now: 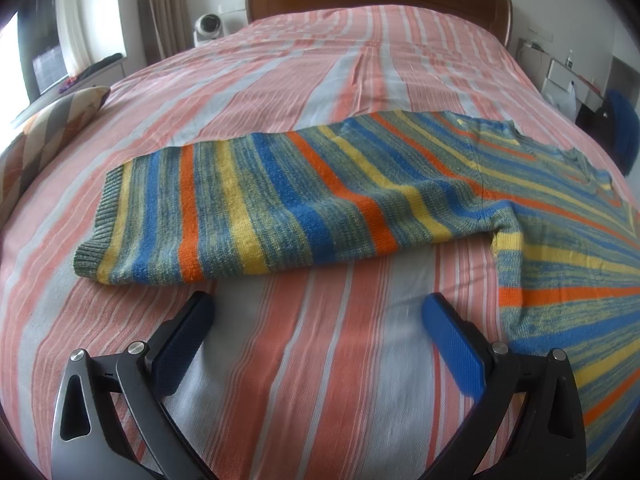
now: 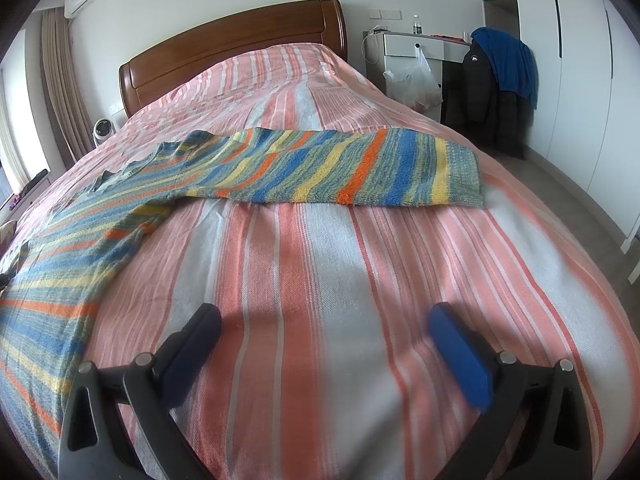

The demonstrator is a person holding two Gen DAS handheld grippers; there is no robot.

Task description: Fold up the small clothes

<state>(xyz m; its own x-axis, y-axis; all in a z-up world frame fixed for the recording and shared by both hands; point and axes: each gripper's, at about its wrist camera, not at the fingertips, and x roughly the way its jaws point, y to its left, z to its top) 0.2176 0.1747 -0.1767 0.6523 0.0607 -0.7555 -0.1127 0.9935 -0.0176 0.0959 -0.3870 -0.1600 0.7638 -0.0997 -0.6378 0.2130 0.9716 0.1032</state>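
Left gripper (image 1: 318, 312) jaws apart, empty, low over bed (image 1: 328, 360). Right gripper (image 2: 324, 322) same, jaws apart, nothing held. Striped sweater (image 1: 360, 200) spread flat on bed just beyond, sleeves out left and right. Risks: pinching bedsheet along with knit; loose knit sagging, fold going crooked.

My left gripper (image 1: 318, 312) spread wide over bare bedspread (image 1: 304, 360); sweater sleeve (image 1: 248, 208) lies flat across path just ahead, sweater body (image 1: 580, 280) blocks right side. My right gripper (image 2: 325, 320) also wide, clear sheet ahead; other sleeve (image 2: 360, 168) further off, body (image 2: 52, 280) crowds left
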